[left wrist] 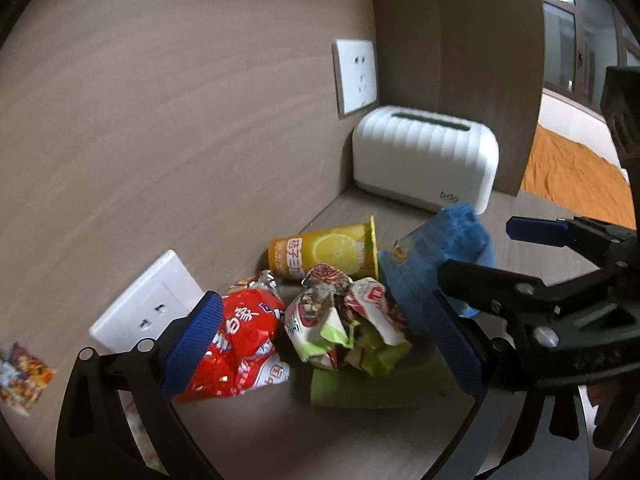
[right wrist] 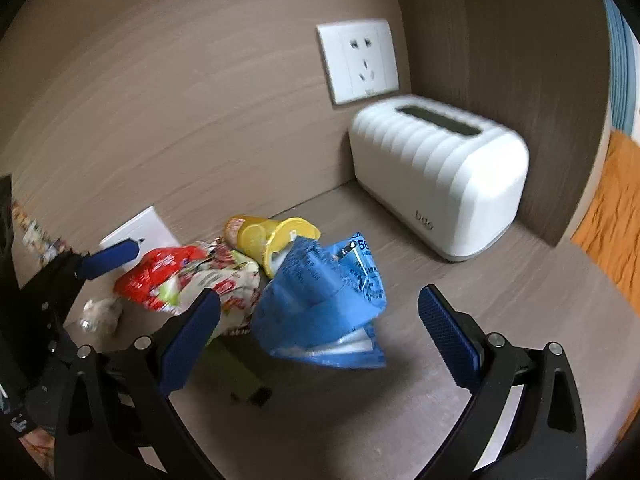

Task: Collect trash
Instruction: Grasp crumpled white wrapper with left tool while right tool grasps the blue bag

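A pile of trash lies on the wooden counter by the wall: a red snack wrapper point(left wrist: 240, 340) point(right wrist: 156, 272), a crumpled white, red and green wrapper point(left wrist: 344, 320) point(right wrist: 224, 284), a yellow lemon drink cup on its side point(left wrist: 328, 254) point(right wrist: 272, 240), a blue plastic bag point(left wrist: 436, 256) point(right wrist: 324, 304) and a green flat piece point(left wrist: 376, 388) point(right wrist: 232, 372). My left gripper point(left wrist: 324, 344) is open, its jaws on either side of the crumpled wrapper. My right gripper point(right wrist: 320, 348) is open around the blue bag; it also shows in the left wrist view point(left wrist: 532, 260).
A white toaster point(left wrist: 424, 156) point(right wrist: 436, 172) stands in the corner at the back right. Wall sockets point(left wrist: 356, 76) point(right wrist: 360, 60) sit above and left point(left wrist: 148, 304) of the pile. A crumpled paper ball point(right wrist: 100, 312) lies left. An orange bedspread point(left wrist: 576, 184) is beyond the counter.
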Demonstrator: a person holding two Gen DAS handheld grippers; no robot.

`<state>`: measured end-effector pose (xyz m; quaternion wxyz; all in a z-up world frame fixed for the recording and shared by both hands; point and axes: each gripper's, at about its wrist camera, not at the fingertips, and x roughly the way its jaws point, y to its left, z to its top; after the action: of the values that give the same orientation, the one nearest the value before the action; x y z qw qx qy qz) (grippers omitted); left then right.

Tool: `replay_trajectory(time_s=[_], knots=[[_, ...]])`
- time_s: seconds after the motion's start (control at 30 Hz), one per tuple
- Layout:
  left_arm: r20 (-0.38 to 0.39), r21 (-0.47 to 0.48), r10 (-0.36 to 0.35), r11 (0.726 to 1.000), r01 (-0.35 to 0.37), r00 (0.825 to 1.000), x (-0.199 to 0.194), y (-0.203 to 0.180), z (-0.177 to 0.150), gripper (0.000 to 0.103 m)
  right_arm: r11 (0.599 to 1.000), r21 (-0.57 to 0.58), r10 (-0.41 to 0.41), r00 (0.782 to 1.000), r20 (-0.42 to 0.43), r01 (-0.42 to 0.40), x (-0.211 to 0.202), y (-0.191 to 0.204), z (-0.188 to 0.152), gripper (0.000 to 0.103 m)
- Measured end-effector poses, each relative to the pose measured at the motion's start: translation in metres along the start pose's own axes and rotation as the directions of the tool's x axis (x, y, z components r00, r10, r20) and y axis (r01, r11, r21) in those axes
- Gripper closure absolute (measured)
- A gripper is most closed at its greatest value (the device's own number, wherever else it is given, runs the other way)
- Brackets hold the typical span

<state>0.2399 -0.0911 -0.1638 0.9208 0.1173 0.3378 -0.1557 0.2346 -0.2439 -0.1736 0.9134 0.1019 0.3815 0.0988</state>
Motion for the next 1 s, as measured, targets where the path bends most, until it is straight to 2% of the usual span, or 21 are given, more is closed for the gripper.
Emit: replay_trajectory(time_s=[0.1, 0.13, 0.17, 0.23, 0.27, 0.33, 0.57, 0.8, 1.0], knots=[[-0.043, -0.03, -0.053, 0.998, 0.052, 0.998, 0.018, 0.007, 0.001, 0.019, 0.999, 0.048, 0.024, 0.999, -0.042, -0.022, 0.019, -0.006, 0.003, 0.007], [-0.049, -0.03, -0.056, 0.998, 0.055, 0.997, 0.021, 0.008, 0.001, 0.022, 0.998, 0.06, 0.029, 0.998, -0.055, -0.026, 0.025, -0.007, 0.003, 0.015], [-0.055, -0.023, -0.054, 0.998, 0.053, 0.997, 0.025, 0.008, 0.001, 0.024, 0.997, 0.067, 0.039, 0.997, -0.064, -0.035, 0.028, -0.008, 0.003, 0.028], [-0.081, -0.006, -0.072, 0.997, 0.072, 0.994, 0.033, 0.005, 0.002, 0.042, 0.995, 0.08, 0.063, 0.996, -0.064, -0.058, 0.031, -0.008, 0.003, 0.031], [-0.099, -0.001, -0.074, 0.997, 0.075, 0.992, 0.037, 0.004, 0.001, 0.047, 0.995, 0.078, 0.066, 0.996, -0.066, -0.061, 0.031, -0.008, 0.003, 0.036], [-0.105, 0.006, -0.079, 0.997, 0.08, 0.991, 0.041, 0.003, 0.0, 0.055, 0.996, 0.076, 0.061, 0.996, -0.062, -0.057, 0.027, -0.008, 0.003, 0.038], [-0.084, -0.034, -0.092, 0.995, 0.089, 0.992, 0.023, 0.002, 0.001, 0.057, 0.998, 0.037, 0.041, 0.999, -0.001, -0.041, -0.008, -0.008, 0.003, 0.039], [-0.022, -0.021, -0.107, 0.994, 0.106, 0.994, -0.021, -0.018, 0.011, 0.057, 1.0, 0.002, 0.017, 0.996, 0.084, -0.017, -0.067, -0.009, 0.0, 0.039], [0.015, 0.027, -0.133, 0.991, 0.133, 0.991, -0.062, -0.049, 0.016, 0.057, 1.0, -0.008, -0.013, 0.99, 0.138, 0.014, -0.117, -0.017, -0.013, 0.038]])
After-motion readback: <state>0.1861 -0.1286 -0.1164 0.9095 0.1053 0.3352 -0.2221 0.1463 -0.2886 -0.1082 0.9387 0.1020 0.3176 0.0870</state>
